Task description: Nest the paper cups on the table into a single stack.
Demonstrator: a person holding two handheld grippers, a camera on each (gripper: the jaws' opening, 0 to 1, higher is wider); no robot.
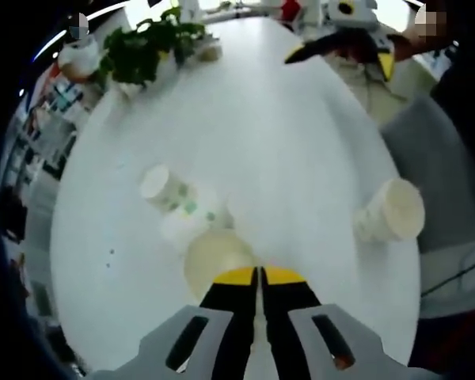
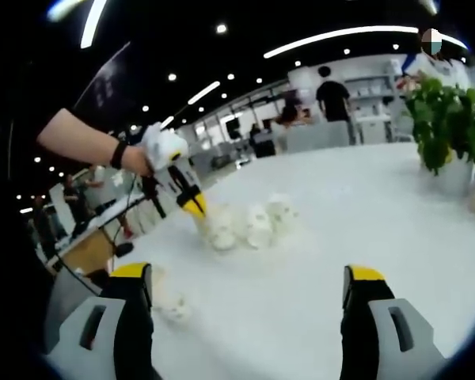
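Several white paper cups lie on the round white table [image 1: 285, 142]. One cup [image 1: 165, 188] lies on its side with another [image 1: 191, 224] next to it. A third cup [image 1: 215, 260] sits right at my left gripper [image 1: 260, 273], whose jaws are pinched together on its wall. A lone cup [image 1: 392, 210] lies near the right edge. In the right gripper view the left gripper [image 2: 194, 207] touches the cluster of cups [image 2: 257, 226]. The lone cup [image 2: 170, 305] lies beside my right gripper [image 2: 249, 277], which stands wide open and holds nothing. The right gripper [image 1: 340, 59] also shows across the table.
A potted green plant [image 1: 142, 51] [image 2: 447, 119] stands at the far side of the table. A person's grey clothing [image 1: 427, 142] is close to the table edge. People, desks and shelves fill the room behind.
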